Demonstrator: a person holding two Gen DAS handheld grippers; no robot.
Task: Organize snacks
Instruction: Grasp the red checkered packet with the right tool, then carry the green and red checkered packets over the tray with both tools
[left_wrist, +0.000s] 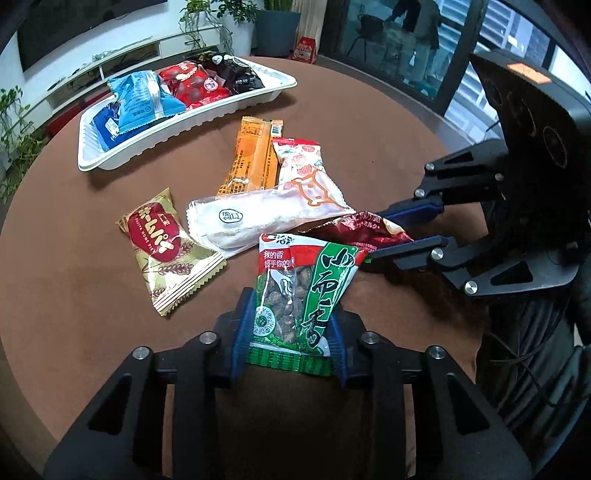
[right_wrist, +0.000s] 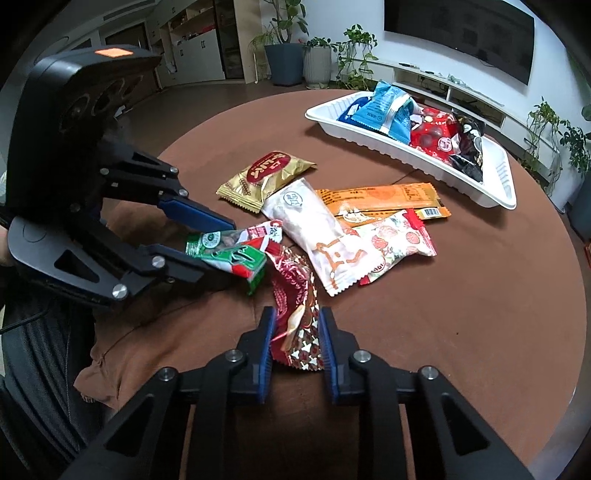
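My left gripper (left_wrist: 291, 325) is shut on a green nut packet (left_wrist: 299, 291), also in the right wrist view (right_wrist: 229, 251). My right gripper (right_wrist: 295, 332) is shut on a dark red foil packet (right_wrist: 295, 302), seen from the left wrist too (left_wrist: 362, 229). On the brown table lie a gold packet (left_wrist: 166, 247), a white packet (left_wrist: 251, 218), an orange bar (left_wrist: 251, 155) and a strawberry-print packet (left_wrist: 303, 162). A white tray (left_wrist: 122, 155) at the back holds blue, red and black packets.
The round table's edge curves close on all sides. Plants (right_wrist: 354, 51) and a low white cabinet (right_wrist: 461, 85) stand beyond it. A red bag (left_wrist: 306, 50) sits on the floor behind the table.
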